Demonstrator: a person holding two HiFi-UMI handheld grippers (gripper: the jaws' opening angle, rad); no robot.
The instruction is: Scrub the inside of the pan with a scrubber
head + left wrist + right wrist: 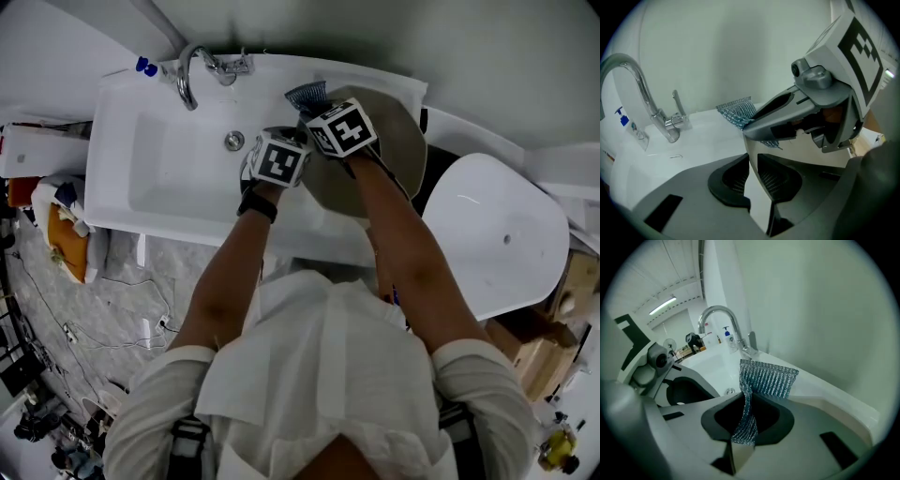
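**Scrubber above the pan's far rim, the inside lies under it on the near side**

Nearest to the person is the left gripper (pixel 753 183). Its jaws are almost together and pinch a thin pale edge. I judge this to be the rim of the pan (pixel 397 142), on the side of the pan that faces the sink (pixel 169 159). The pan is propped tilted at the right end of the sink, with its grey inside turned up toward the head camera. I cannot make out its handle.

Just beyond the left gripper, and touching it or nearly so in the head view, is the right gripper (pixel 744 427), which is over the pan's left part. Its jaws are pressed on the scrubber (pixel 766 379), a piece of blue-grey metallic mesh. The lower end is squeezed between the pads, and the wider free end stands up past the jaw tips, pointing away from the person.

In the head view this free end is at the pan's far left rim, close to the back ledge. The faucet (pixel 187 80) is farther to the left. So, as I judge, the inside of the pan lies below the mesh and on its near side. The right hand is the one to bring the mesh down onto the pan's face, while the left hand steadies the rim.
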